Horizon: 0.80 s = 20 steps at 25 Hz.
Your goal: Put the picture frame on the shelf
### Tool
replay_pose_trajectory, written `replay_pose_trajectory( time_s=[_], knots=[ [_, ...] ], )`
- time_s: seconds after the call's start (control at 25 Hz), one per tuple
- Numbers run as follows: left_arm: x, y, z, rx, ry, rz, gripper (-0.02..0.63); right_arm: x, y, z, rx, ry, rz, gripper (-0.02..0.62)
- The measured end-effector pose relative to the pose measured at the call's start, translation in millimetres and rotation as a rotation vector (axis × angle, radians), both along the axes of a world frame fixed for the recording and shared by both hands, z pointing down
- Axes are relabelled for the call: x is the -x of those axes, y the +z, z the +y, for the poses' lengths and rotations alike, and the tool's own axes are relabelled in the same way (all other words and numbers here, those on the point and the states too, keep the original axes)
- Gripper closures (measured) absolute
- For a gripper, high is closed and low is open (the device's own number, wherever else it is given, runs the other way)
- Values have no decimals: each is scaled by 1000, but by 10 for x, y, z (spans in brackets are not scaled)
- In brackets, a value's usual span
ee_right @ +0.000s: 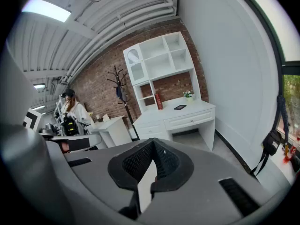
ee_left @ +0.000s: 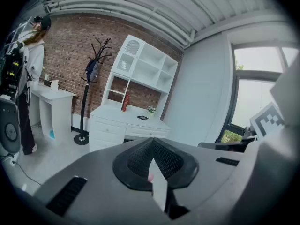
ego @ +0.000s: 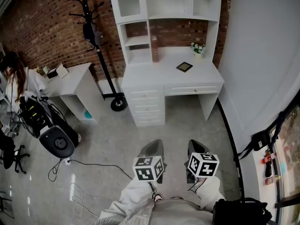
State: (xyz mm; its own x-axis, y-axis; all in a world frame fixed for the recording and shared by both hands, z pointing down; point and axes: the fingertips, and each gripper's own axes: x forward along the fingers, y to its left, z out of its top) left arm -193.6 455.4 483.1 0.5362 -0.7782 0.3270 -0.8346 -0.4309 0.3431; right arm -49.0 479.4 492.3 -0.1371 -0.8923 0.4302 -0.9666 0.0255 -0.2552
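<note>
Closest to the camera, at the bottom of the head view, are the person's light trousers and a shoe on a grey floor. Just above them the left gripper and right gripper are held side by side, each carrying a cube with square markers. In each gripper's own view the dark ribbed fingers are pressed together with nothing between them; the right gripper's fingers are the same.

A black bag sits at the lower right, and a thin cable winds over the floor at the left.

Further off, a white counter with drawers stands against a red brick wall. The picture frame, small, dark and square, lies flat on the right part of this counter, well apart from both grippers. A small potted plant stands just behind it. The white shelf rises from the back of the counter, with open compartments; a red upright item stands in a lower one.

Left of the counter are a black coat stand, a second white desk, and, at the far left edge, a person beside dark equipment.
</note>
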Motion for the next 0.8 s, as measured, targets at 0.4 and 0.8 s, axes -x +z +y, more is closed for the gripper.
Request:
replay_pose_trajectory(
  time_s=[0.4, 0.8],
  knots=[
    [155, 24, -177, 2, 27, 5, 598, 129, 10, -143, -2, 37, 6, 572],
    [336, 165, -281, 17, 89, 2, 598, 279, 125, -200, -2, 126, -46, 571]
  ],
)
